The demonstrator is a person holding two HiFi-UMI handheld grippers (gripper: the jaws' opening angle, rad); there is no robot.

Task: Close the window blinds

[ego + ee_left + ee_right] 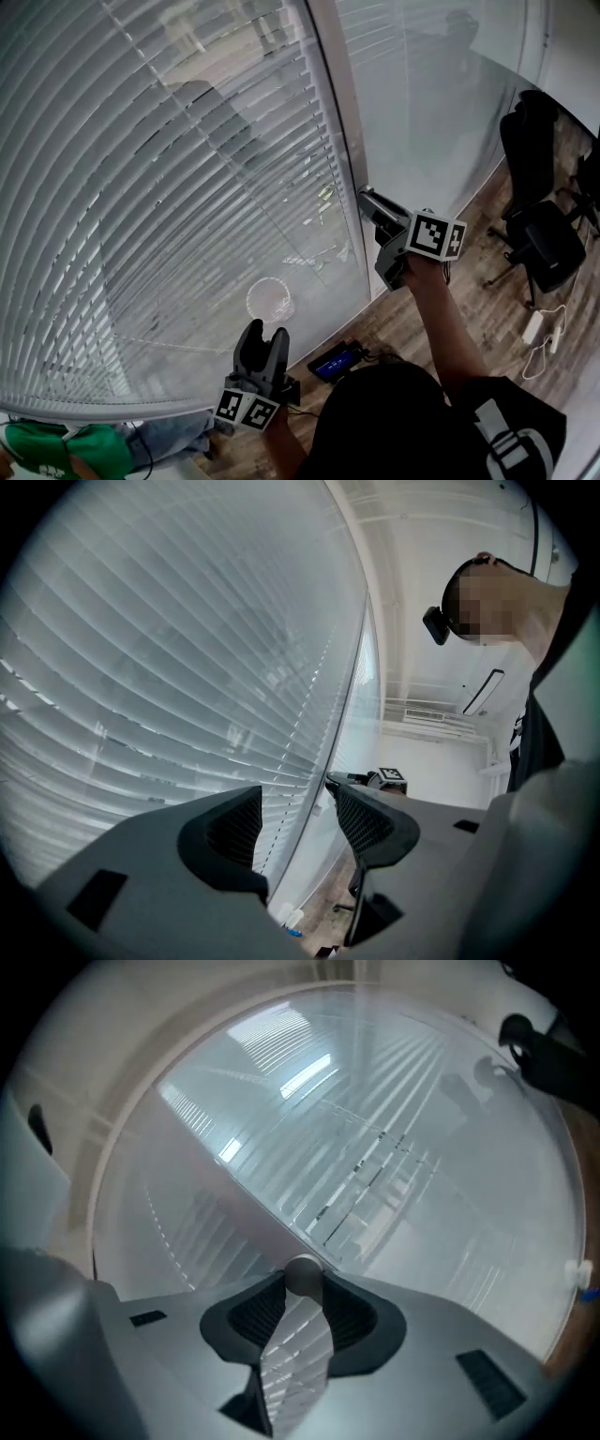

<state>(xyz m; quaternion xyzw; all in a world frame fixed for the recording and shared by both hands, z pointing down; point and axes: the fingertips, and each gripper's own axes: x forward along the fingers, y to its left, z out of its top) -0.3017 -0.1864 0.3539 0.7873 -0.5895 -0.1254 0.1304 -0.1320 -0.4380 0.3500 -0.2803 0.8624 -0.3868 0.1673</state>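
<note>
White slatted blinds (169, 187) hang behind the large glass pane, their slats tilted so that the outside shows faintly through. My right gripper (367, 199) is raised to the window frame (339, 131) at the pane's right edge. In the right gripper view a small round grey knob (302, 1274) sits between the fingertips of the right gripper (302, 1285), with the pads closed against it. My left gripper (259, 337) is held low in front of the blinds. Its jaws stand apart with nothing between them, as the left gripper (295, 822) shows in its own view.
A second glass panel (441, 94) runs to the right of the frame. Black office chairs (539, 234) stand on the wood floor at right, with a white power strip (534, 326) near them. A blue item (336, 359) lies by the window's base. Something green (56, 450) shows at bottom left.
</note>
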